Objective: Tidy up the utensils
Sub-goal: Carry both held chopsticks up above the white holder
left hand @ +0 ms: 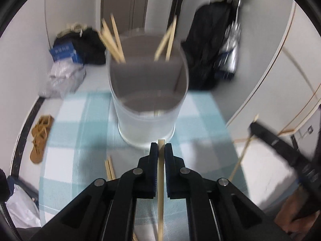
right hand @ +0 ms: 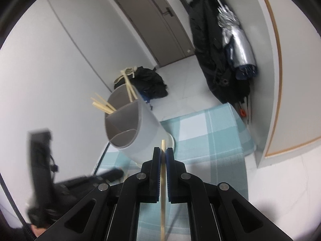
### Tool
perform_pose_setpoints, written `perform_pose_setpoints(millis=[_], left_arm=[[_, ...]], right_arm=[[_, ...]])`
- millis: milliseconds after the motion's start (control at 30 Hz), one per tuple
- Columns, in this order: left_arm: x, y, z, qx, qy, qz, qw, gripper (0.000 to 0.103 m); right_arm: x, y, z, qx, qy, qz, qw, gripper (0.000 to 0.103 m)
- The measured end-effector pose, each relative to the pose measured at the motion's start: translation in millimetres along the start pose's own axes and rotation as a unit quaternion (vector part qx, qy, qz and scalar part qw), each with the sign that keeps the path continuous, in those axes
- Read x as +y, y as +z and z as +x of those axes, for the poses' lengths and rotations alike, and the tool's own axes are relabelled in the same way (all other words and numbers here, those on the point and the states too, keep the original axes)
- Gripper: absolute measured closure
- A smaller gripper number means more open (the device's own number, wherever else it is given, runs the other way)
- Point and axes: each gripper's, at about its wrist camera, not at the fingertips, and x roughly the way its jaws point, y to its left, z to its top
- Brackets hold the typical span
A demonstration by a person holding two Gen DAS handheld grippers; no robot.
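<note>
Your left gripper (left hand: 159,147) is clenched on one wooden chopstick (left hand: 161,190), which runs straight between the two pads and pokes out a little past the fingertips. Your right gripper (right hand: 163,150) is clenched the same way on a second chopstick (right hand: 163,192), its tip just above the pads.

Just ahead of the left gripper stands the utensil holder (left hand: 147,126), a pale round cup with grey dividers inside (the left view is blurred, so small details are not clear). Two bundles of chopsticks stand in its far compartments, one bundle (left hand: 112,40) at the left and one pair (left hand: 167,42) at the right, all leaning outward. The near compartment looks free of sticks.

The holder sits on a checked cloth (left hand: 80,140) in light blue and white. Two more loose chopsticks (left hand: 110,167) lie on the cloth, just left of the left gripper.

In the right view the holder (right hand: 140,132) is near the right gripper, up and to the left of it, and the left gripper shows as a dark blurred shape (right hand: 40,172) at the lower left
</note>
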Motion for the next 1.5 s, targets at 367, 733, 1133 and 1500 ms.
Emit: perform_pose_setpoints(millis=[367, 733, 1133, 1500], left_arm=[[-7.1, 11.6, -35.8, -0.079, -0.017, -0.005, 0.9967, 0.101], [-4.5, 4.9, -41.9, -0.052, -0.014, 0.007, 0.9985, 0.101], [7.4, 18.2, -63.4, -0.051, -0.021, 0.013, 0.9984, 0.101], [6.1, 58.5, -93.8, -0.086, -0.049, 0.011, 0.995, 0.101]], right_arm=[[40.4, -6.4, -14.3, -0.045, 0.006, -0.076, 0.996, 0.099], [62.1, -17.9, -11.6, -0.049, -0.003, -0.104, 0.993, 0.099], [70.4, -17.6, -19.3, -0.044, 0.006, -0.094, 0.995, 0.099], [86.2, 10.7, -13.7, -0.04, 0.02, -0.094, 0.995, 0.099]])
